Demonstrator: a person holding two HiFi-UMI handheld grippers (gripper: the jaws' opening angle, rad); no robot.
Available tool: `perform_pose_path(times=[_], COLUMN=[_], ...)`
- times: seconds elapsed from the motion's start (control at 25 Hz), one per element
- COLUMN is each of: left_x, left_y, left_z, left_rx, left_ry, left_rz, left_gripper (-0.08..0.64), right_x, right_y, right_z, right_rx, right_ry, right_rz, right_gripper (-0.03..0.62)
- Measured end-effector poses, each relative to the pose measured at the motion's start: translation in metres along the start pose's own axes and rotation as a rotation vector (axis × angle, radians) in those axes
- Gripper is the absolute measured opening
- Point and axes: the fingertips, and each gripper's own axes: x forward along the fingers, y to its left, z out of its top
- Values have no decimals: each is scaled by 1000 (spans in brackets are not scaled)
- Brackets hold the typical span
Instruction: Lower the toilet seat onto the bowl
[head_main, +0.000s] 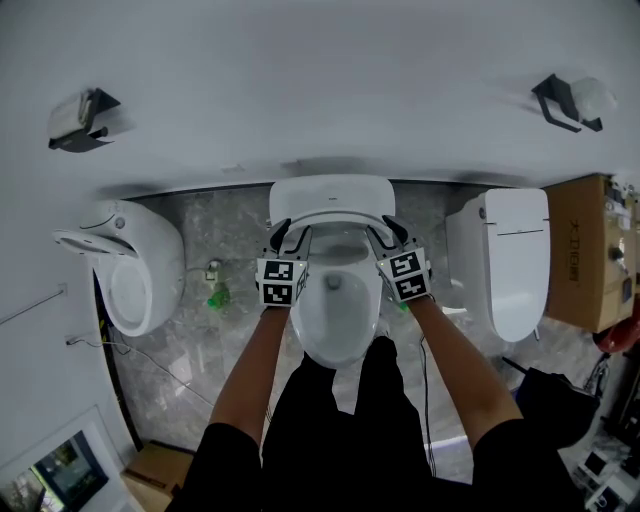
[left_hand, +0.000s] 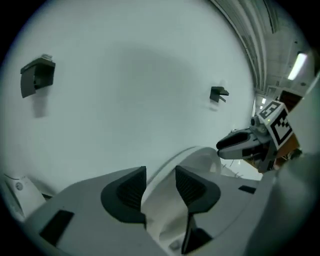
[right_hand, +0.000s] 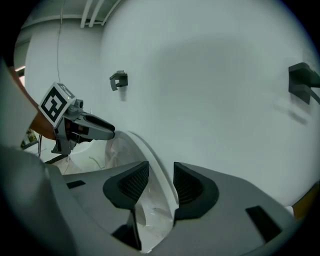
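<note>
The white toilet (head_main: 340, 310) stands in the middle of the head view with its seat (head_main: 330, 213) raised against the lid. My left gripper (head_main: 290, 232) is at the seat's left rim and my right gripper (head_main: 385, 230) at its right rim. In the left gripper view the seat's rim (left_hand: 162, 197) runs between the parted jaws of that gripper (left_hand: 160, 182). The right gripper view shows a thin white rim (right_hand: 150, 155) inside the gap of the right gripper (right_hand: 161, 182), nearer the right pad, with space on the left. Both grippers are open around the seat.
Another white fixture (head_main: 130, 270) stands at the left and a closed toilet (head_main: 515, 260) at the right, beside a cardboard box (head_main: 590, 250). Paper holders (head_main: 80, 120) (head_main: 565, 100) hang on the wall. A green item (head_main: 217, 297) lies on the floor. The person's legs stand before the bowl.
</note>
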Motion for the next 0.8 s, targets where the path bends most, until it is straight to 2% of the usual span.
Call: perform_pose_path(times=[0.2, 0.32, 0.4, 0.56, 0.64, 0.8], left_x=[6, 8, 7, -3, -8, -19], left_y=[-9, -14, -14, -19, -21, -28], left_z=[-7, -11, -10, -8, -9, -15], left_rx=[28, 47, 23, -88, -95, -77], left_ry=[24, 24, 19, 3, -1, 0], left_rz=[-43, -53, -59, -83, -81, -80], left_gripper=[179, 201, 200, 200, 199, 199], right_x=[11, 11, 11, 5, 2, -5], right_y=[9, 15, 15, 17, 18, 25], right_z=[-4, -5, -6, -9, -11, -15], right_rx=[1, -4, 5, 3, -11, -76], right_ry=[18, 16, 9, 14, 16, 20], right_rz=[46, 36, 28, 31, 34, 49], right_gripper=[145, 140, 140, 133, 117, 131])
